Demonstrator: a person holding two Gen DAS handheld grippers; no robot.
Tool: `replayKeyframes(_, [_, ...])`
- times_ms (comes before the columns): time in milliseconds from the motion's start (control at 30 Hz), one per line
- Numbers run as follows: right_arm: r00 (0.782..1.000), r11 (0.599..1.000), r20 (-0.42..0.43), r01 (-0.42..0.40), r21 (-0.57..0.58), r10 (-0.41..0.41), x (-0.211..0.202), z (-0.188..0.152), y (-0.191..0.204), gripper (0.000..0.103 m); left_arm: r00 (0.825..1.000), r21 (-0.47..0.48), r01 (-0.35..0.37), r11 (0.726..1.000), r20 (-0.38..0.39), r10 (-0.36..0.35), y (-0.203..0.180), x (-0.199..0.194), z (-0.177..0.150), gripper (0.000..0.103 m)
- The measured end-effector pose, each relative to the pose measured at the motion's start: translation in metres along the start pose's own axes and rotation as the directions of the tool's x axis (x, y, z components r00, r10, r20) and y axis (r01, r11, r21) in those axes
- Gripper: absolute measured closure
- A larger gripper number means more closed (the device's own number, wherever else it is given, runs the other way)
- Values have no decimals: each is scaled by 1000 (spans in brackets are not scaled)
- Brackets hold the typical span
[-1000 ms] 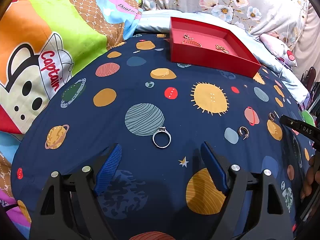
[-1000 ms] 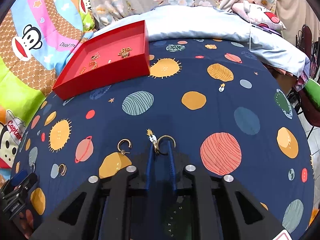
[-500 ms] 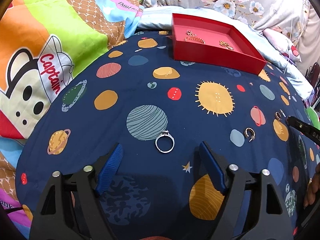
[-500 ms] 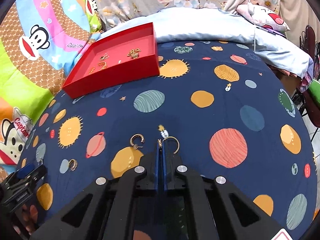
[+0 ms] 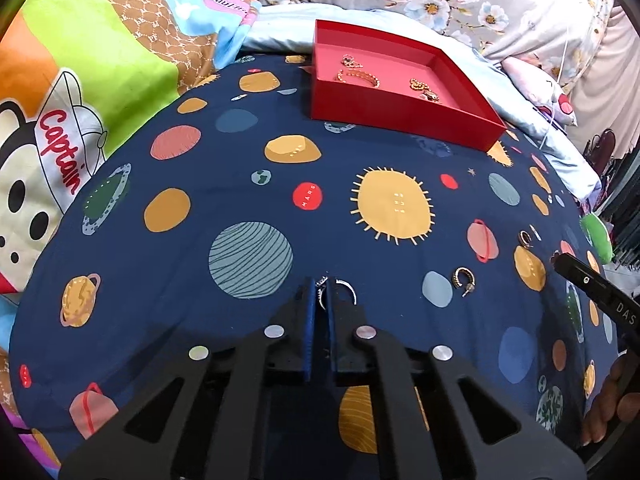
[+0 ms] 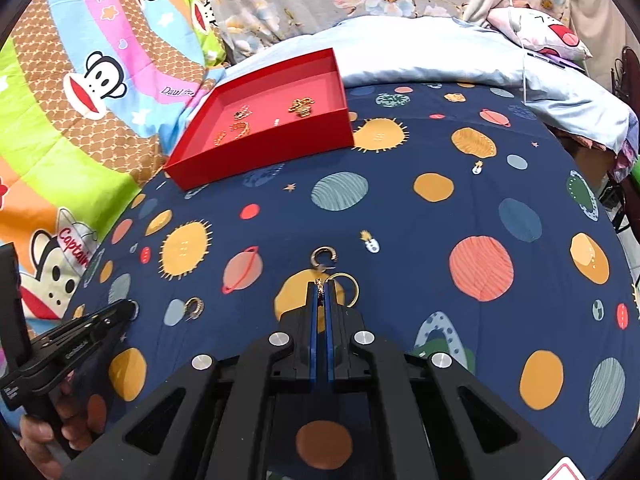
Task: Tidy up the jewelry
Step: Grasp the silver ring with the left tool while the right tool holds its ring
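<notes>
Both grippers had closed on jewelry: your left gripper (image 5: 320, 286) pinched a silver ring (image 5: 345, 289) at its stone, and your right gripper (image 6: 320, 289) clamped a gold hoop (image 6: 347, 289) by its edge. Each piece sat at the fingertips, just above the quilt (image 5: 192, 256). You were at the pick-up step; next, I'd judge, both pieces needed carrying to the red tray (image 5: 400, 114) at 12 o'clock of the left view, 11 o'clock of the right. Loose earrings lay around: one (image 6: 323, 258) just past the right tips at 12, another (image 5: 463, 280) at 3 o'clock of the left tips, a third (image 5: 525, 237) beyond. Nothing blocked the path; the thin grips could slip.
</notes>
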State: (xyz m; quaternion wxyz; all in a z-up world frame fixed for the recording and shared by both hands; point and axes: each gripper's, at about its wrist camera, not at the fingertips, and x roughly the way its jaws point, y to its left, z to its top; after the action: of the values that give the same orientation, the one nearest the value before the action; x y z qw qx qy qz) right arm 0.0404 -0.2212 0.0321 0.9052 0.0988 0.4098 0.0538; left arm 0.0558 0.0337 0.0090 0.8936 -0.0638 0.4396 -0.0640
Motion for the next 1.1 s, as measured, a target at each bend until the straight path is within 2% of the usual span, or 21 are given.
replayKeyframes(233, [1000,1000,-2,-20,-8,20,-6,-5,7,101,999,-16,53,998,-9,-53,-2,-5,-3,99])
replayKeyframes(367, [1000,1000,5,-29,-6,29,-10,-4,8,101,999,22,50,999,6,-50,-10,-9,-4,100])
replayKeyframes(400, [999,999,7,-32,-6,32,-12,-4,8,101,998,25,58,998,9,-58,-12,-12,-3,103])
replayKeyframes(600, [999,999,23,-42,-9,42,-19,-1,10,101,995,28,97,995,21,-97,-17,-25,1,102])
replayKeyframes(633, [999,999,23,-43,-8,43,-19,-1,10,101,995,22,100,995,21,-100,-17,-25,2,98])
replayKeyframes(667, [999,999,23,-44,-6,44,-19,-1,9,101,996,16,91,996,25,-91,-16,-25,2,80])
replayKeyframes(700, [999,999,22,-45,-6,45,-19,-1,9,101,997,14,64,998,36,-65,-16,-24,1,52])
replayKeyframes(733, [999,999,22,-44,-6,44,-19,-1,9,101,998,12,41,999,47,-41,-15,-24,0,43])
replayKeyframes(767, [999,999,21,-44,-6,44,-19,-2,9,101,998,16,12,1000,65,-13,-17,-24,-1,39])
replayKeyframes(900, [999,999,16,-44,-3,44,-18,-3,8,101,999,53,-17,998,39,15,-22,-12,-2,42])
replayKeyframes(933, [999,999,16,-44,-2,44,-17,-3,8,101,999,58,-24,998,32,22,-23,-9,-3,45])
replayKeyframes(1000, [999,999,15,-44,-3,44,-17,-3,8,101,1000,67,-30,997,2,30,-24,-1,-4,61])
replayKeyframes(1100, [999,999,16,-45,-1,45,-17,-3,8,101,998,80,-60,995,8,60,-26,1,-5,70])
